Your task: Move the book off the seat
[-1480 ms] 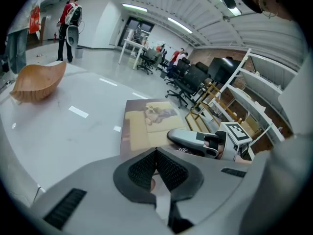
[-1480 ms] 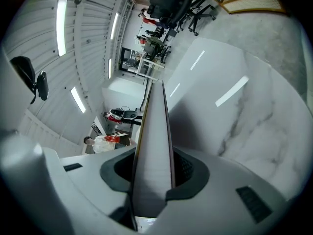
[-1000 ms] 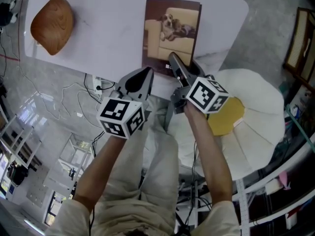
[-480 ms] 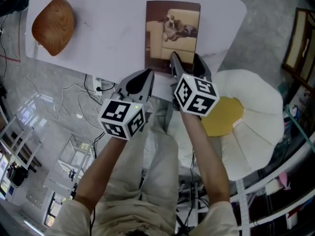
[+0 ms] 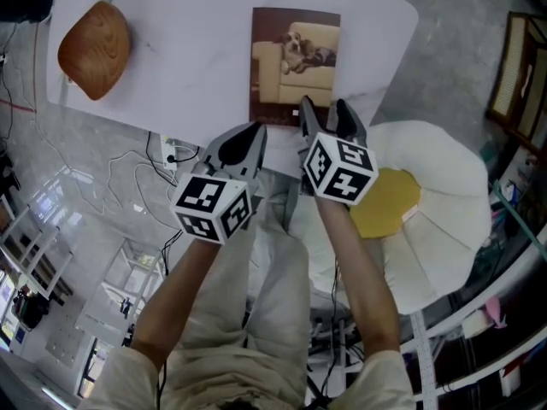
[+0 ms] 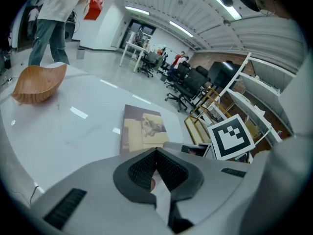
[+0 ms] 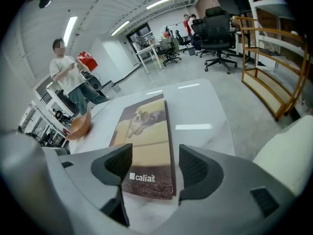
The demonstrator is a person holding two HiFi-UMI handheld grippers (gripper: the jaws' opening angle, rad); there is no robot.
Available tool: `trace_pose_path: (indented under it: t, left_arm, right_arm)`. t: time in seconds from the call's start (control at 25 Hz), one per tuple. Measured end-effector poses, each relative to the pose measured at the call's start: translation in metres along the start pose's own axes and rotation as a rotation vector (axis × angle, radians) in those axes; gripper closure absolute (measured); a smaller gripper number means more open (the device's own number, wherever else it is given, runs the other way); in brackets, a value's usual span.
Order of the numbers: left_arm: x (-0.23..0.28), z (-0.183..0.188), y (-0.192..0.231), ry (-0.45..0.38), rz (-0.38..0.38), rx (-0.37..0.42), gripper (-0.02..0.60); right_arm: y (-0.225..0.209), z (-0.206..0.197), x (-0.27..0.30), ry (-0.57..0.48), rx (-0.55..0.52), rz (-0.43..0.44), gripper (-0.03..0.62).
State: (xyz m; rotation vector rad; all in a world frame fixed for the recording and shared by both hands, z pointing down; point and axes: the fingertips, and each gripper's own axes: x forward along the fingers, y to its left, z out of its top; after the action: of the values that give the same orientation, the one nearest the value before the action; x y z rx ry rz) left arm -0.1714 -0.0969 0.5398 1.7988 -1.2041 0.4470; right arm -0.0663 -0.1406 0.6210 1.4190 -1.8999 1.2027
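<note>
The book (image 5: pixel 295 62), its cover showing a dog on a sofa, lies flat on the white table (image 5: pixel 197 24). My right gripper (image 5: pixel 326 114) hovers at the book's near edge, open. In the right gripper view the book (image 7: pixel 145 140) lies below and ahead of the right gripper (image 7: pixel 151 164), and neither pad touches it. My left gripper (image 5: pixel 246 137) is shut and empty, just left of the book's near corner. The left gripper (image 6: pixel 156 156) looks onto the book (image 6: pixel 143 129) from the table's edge. The white seat (image 5: pixel 444 186) with a yellow pad (image 5: pixel 386 202) stands to the right.
A wooden bowl (image 5: pixel 94 49) rests at the table's far left, also seen as the bowl (image 6: pixel 36 83). A person (image 7: pixel 68 77) stands beyond the table. Black office chairs (image 7: pixel 217 38) and a wooden rack (image 7: pixel 274 77) lie further off. Cables (image 5: pixel 137 178) trail on the floor.
My right gripper's jaws have spread wide and let go of the book's near edge. The gripper has straightened and drawn back slightly. The book stays on the table; the left gripper has not moved.
</note>
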Motion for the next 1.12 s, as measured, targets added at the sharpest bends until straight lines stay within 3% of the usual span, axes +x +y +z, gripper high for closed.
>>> trace_pose_path:
  t: [0.24,0.56,0.76,1.12]
  left_arm:
    - [-0.01,0.009,-0.017,-0.015,-0.014,0.015,0.572]
    - [-0.042,0.018,-0.048,-0.017,-0.047,0.036,0.572]
    - [-0.068,0.019,-0.068,-0.009,-0.062,0.048,0.572]
    - [-0.119,0.054,-0.11,-0.031,-0.086,0.097,0.572]
  right_arm:
    - [0.002,0.017,-0.025,-0.044,0.01,0.02,0.3]
    - [0.026,0.044,-0.076,-0.108,-0.032,0.066,0.424]
    - [0.047,0.051,-0.111,-0.131,0.011,0.137,0.45]
    - [0.072,0.062,-0.193,-0.149,-0.014,0.13,0.539]
